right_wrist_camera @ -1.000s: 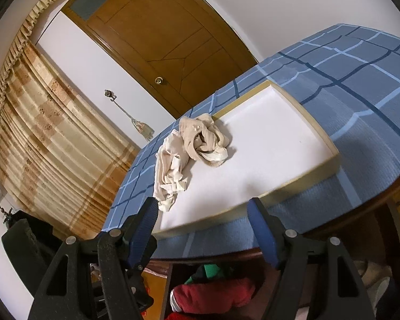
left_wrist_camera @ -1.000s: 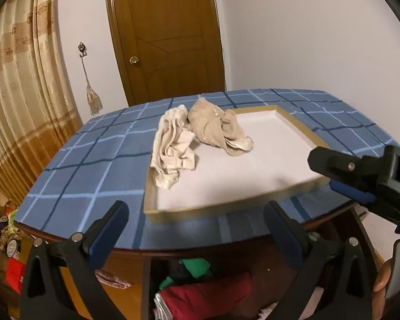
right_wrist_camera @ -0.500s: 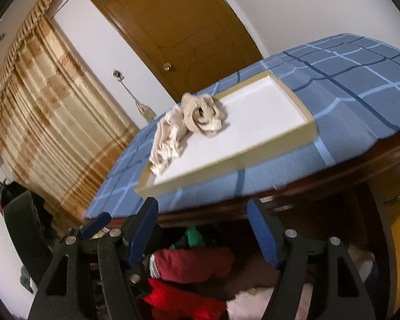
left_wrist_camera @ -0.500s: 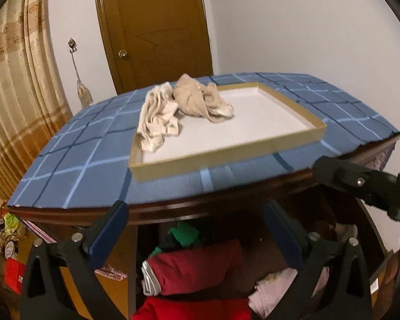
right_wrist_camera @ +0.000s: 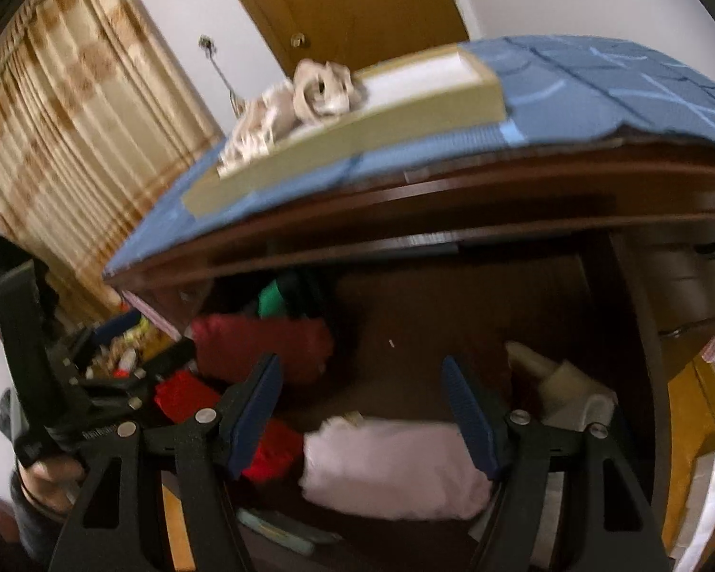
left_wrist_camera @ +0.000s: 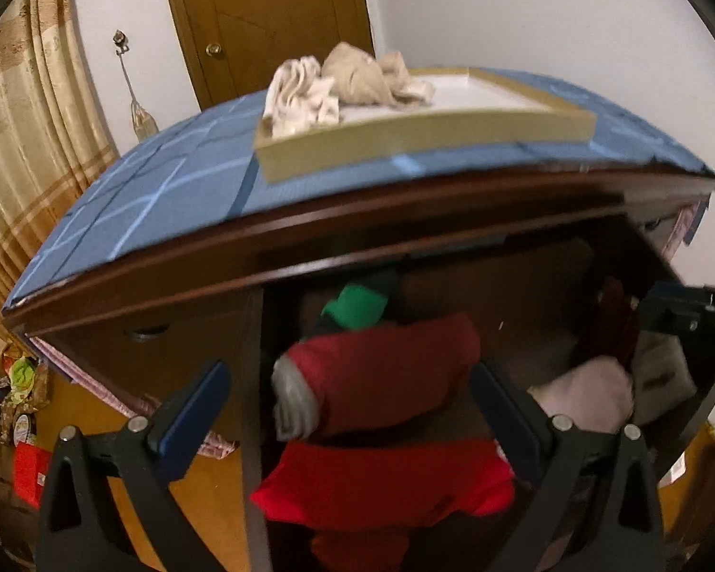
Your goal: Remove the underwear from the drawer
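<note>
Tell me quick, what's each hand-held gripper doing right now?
Left hand-held gripper: open, holding nothing, in front of the red garment.
Right hand-held gripper: open, holding nothing, above the pink garment.

A bedroom at home is showing here: a wooden door (left_wrist_camera: 271, 14) standing at twelve o'clock, pleated curtains (right_wrist_camera: 71, 109) hanging at ten, folded clothes (left_wrist_camera: 381, 372) lying in a dresser (left_wrist_camera: 310, 248) at six

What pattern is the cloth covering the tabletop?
Blue cloth with a grid of light and dark lines, clearest in the left wrist view.
</note>
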Demonstrator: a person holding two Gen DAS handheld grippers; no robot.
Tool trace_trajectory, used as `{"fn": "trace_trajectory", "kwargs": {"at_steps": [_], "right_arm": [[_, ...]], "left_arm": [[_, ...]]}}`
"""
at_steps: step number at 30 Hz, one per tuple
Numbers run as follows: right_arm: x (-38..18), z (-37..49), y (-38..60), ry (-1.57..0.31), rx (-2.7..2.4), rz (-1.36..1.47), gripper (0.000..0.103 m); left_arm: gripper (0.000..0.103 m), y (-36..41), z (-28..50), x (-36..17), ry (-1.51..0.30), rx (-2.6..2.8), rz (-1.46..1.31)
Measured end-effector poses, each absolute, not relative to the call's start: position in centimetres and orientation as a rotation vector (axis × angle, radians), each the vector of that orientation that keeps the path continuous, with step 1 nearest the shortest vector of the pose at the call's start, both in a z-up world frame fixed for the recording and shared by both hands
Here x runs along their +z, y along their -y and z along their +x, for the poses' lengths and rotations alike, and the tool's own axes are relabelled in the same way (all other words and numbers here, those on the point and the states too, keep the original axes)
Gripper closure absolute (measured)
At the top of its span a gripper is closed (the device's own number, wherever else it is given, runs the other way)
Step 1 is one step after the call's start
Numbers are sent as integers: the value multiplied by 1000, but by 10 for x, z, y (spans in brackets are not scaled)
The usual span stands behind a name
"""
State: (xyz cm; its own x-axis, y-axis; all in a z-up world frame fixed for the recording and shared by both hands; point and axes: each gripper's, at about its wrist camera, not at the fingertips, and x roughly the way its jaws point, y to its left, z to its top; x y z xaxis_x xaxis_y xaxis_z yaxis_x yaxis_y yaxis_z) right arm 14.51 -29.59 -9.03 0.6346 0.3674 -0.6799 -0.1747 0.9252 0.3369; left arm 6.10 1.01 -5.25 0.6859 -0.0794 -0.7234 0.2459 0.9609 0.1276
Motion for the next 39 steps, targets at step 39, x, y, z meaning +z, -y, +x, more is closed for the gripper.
{"fn": "trace_trajectory", "kwargs": {"at_steps": [39], "right_arm": [[-192,206,238,-1497,663,-449,32]], "left_arm": [[1,-10,71,-71,-857,-402,556]]}}
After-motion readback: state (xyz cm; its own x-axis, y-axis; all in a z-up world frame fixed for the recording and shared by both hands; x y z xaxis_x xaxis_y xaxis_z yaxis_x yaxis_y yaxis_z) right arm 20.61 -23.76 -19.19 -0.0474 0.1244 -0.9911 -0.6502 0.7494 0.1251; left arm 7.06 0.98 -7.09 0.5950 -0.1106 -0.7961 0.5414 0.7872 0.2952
